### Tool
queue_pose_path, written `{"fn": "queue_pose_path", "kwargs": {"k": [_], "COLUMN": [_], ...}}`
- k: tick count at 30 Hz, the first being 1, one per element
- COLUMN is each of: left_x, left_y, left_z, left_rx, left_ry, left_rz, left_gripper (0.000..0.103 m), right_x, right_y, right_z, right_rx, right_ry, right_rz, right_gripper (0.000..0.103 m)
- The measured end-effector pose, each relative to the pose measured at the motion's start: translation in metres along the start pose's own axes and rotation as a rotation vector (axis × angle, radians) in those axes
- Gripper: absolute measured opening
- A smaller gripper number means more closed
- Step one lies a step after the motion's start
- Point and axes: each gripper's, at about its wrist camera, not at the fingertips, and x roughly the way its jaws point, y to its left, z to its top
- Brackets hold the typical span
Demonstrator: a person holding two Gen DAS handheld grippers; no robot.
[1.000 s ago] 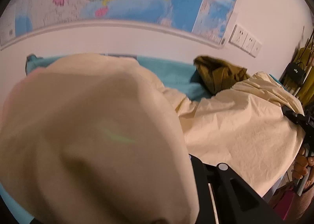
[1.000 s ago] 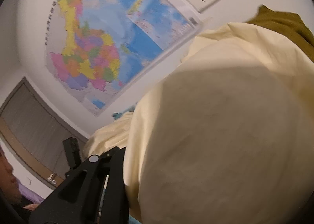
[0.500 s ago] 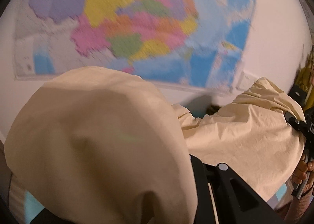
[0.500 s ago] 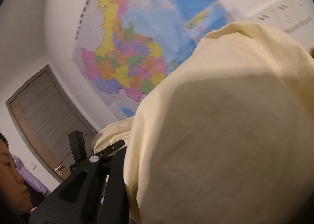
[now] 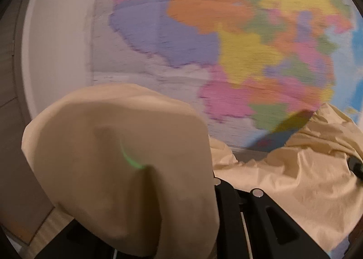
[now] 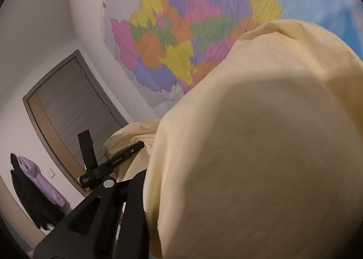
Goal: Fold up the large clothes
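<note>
Left gripper clamped nearly shut on cream cloth: soft, matte cotton, bulging in a smooth dome over the fingers, creased and slack toward the right. Right gripper likewise pinched on the same sheet, raised off any surface. Behind: blurred, glossy wall map, grey door, purple garment hanging.

garment: pale cream | wall map: multicoloured patches | door: grey-brown
</note>
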Motion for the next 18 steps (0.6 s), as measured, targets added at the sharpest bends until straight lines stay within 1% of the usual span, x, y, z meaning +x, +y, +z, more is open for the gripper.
{"fn": "queue_pose_path", "kwargs": {"k": [3,7,9,10,12,13,14,15,16,17,18], "left_x": [0.027,0.061,0.082,0.093,0.111,0.122,0.139,0.148,0.163,0.169,0.174], "left_y": [0.027,0.060,0.079,0.089,0.106,0.114,0.126,0.131,0.141,0.149,0.156], "left_z": [0.006,0.006,-0.002,-0.011,-0.031,-0.043,-0.063,-0.074,-0.092,-0.102,-0.111], "left_rx": [-0.012,-0.041,-0.063,-0.075,-0.096,-0.111,-0.128,-0.133,-0.146,-0.168,-0.193], "left_ry": [0.005,0.029,0.041,0.055,0.084,0.113,0.161,0.190,0.242,0.269,0.291], "left_rz": [0.065,0.110,0.128,0.140,0.156,0.165,0.183,0.206,0.239,0.241,0.235], "left_gripper": [0.012,0.012,0.012,0.012,0.012,0.012,0.012,0.013,0.014,0.015,0.016], "right_x": [0.045,0.092,0.109,0.117,0.136,0.144,0.150,0.157,0.157,0.153,0.147], "right_y": [0.001,0.001,-0.004,-0.009,-0.025,-0.034,-0.041,-0.049,-0.053,-0.054,-0.053], "right_z": [-0.004,-0.024,-0.042,-0.053,-0.083,-0.098,-0.113,-0.130,-0.140,-0.148,-0.149], "right_rx": [-0.003,-0.005,0.003,0.017,0.068,0.102,0.132,0.155,0.166,0.171,0.165], "right_ry": [0.039,0.076,0.092,0.103,0.178,0.219,0.266,0.314,0.335,0.354,0.358], "right_rz": [0.016,0.035,0.034,0.036,0.027,0.018,-0.002,-0.023,-0.032,-0.036,-0.032], "right_gripper": [0.015,0.015,0.015,0.015,0.015,0.018,0.024,0.027,0.031,0.039,0.042]}}
